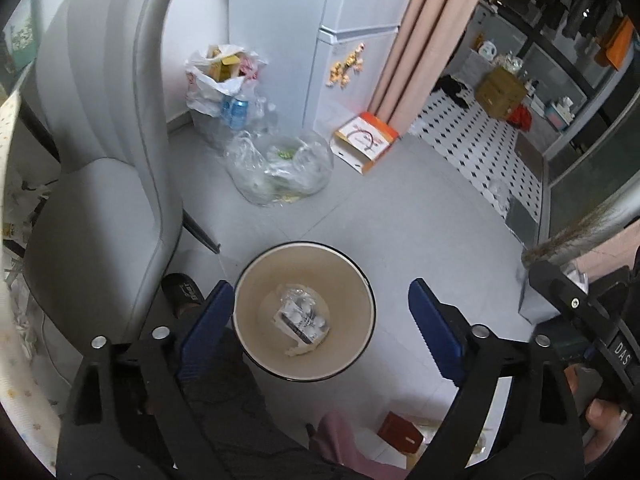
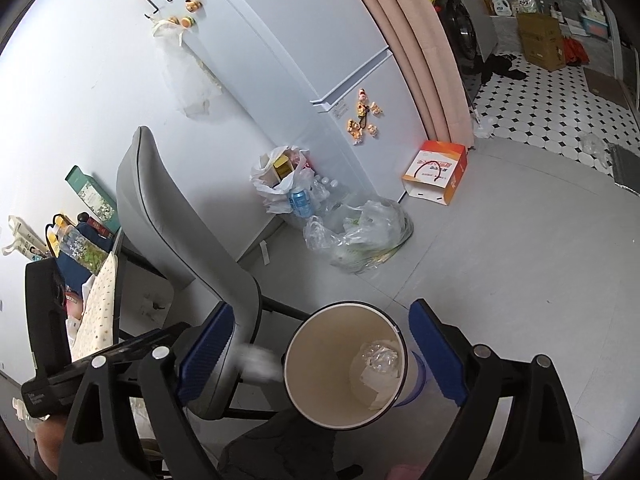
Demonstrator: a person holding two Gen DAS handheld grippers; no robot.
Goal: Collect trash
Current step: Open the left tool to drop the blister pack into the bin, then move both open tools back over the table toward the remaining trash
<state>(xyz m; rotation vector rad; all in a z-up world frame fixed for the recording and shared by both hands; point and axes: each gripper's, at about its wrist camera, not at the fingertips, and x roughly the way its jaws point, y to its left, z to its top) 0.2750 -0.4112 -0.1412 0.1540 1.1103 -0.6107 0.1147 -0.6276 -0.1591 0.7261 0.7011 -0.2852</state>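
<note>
- Directly below both cameras, on the grey floor, stands the waste bin, upright, cream inside with a dark rim; it appears placed close to the person's feet for easy dropping.
- Left hand-held gripper: jaws spread wide, nothing between them, hovering above the bin mouth. Right hand-held gripper: likewise spread and empty, poised over the same bin.
- Bin contents: a blister pack and crumpled clear wrapping lie at the bottom; judged to be trash already collected.
- A blurred pale object shows just beside the rim in the right view; identity cannot be told.
- Beside the bin: a grey chair, near it but contact uncertain.
- Further off: a clear plastic bag on the floor, then a full white bag against the wall.
- Beyond: an orange-white box by the fridge.
</note>
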